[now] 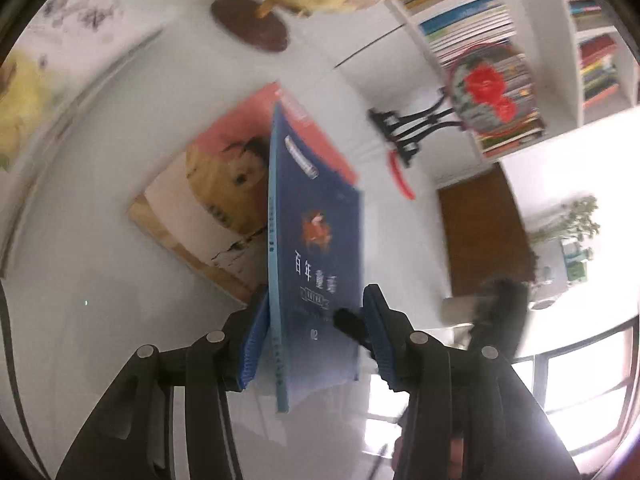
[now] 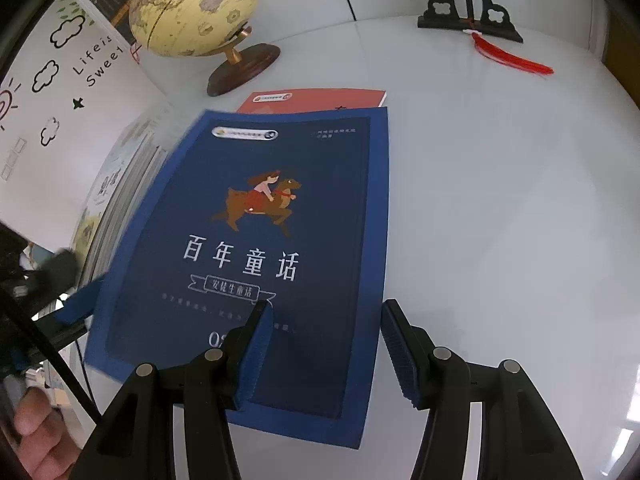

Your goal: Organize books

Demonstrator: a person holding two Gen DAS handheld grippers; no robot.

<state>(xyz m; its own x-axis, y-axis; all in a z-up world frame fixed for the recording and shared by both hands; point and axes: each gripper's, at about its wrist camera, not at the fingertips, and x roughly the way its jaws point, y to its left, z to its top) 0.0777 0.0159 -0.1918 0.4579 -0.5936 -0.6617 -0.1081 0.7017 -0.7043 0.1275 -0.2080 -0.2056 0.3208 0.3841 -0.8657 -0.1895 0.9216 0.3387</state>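
While my left gripper (image 1: 316,316) has the blue book (image 1: 316,236) between its 2 fingers, I can see from the left wrist view that the gap is fairly wide and the book stands on edge in it, spine toward the left pad (image 1: 256,332). That pad touches the spine side; the right pad (image 1: 380,336) sits just beside the cover, and I cannot tell whether it actually presses, so I cannot say the grip is firm. A small black tab lies against the cover near that right pad.

From the right wrist view, the same blue book (image 2: 260,248) shows its full front, with a girl riding a brown animal and the mark 02 near the bottom edge. My right gripper (image 2: 326,340) hangs over its lower part with the fingers spread wide. The left finger (image 2: 256,344) overlaps the cover in the picture, the right finger (image 2: 400,352) is over the white table (image 2: 500,220) just past the book's edge, and nothing lies between them as a held thing.

Behind the blue book a red book (image 2: 320,100) lies flat on the table. A globe (image 2: 192,8) on a dark round base stands beyond it, and a black stand (image 2: 468,12) with a red tassel (image 2: 512,56) sits well apart to the right. A bookshelf (image 1: 500,40) fills the far side in the left wrist view.
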